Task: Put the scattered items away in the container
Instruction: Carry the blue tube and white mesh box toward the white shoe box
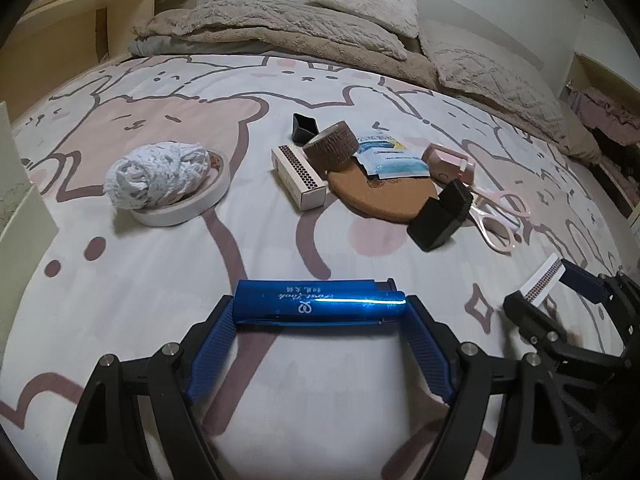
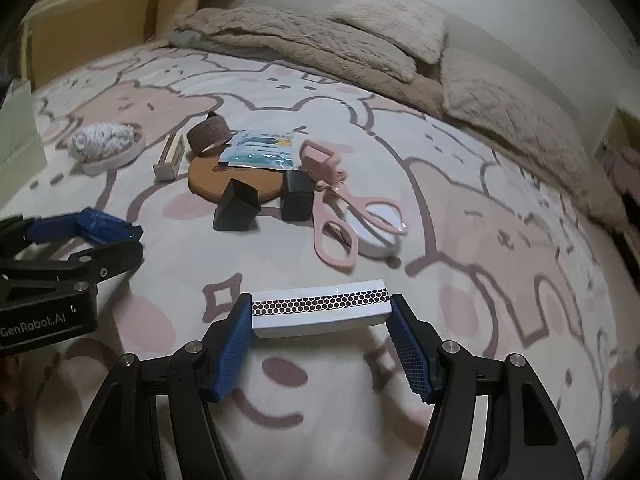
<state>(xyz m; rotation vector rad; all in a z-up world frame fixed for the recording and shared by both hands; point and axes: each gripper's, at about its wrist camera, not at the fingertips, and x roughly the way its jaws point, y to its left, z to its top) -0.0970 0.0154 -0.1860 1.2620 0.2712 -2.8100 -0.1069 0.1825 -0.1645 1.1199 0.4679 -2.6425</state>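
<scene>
Lying crosswise: blue lighter [image 1: 320,307], matchbox [image 2: 321,312].

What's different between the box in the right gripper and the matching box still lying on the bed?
The held box hangs level between the right gripper pads, clear of the sheet; the lying box rests on the bed beside the brown tape roll, untouched. Both are white with a honeycomb strip.

Black left gripper [image 1: 320,316] with blue ribbed pads, silver screws.
</scene>
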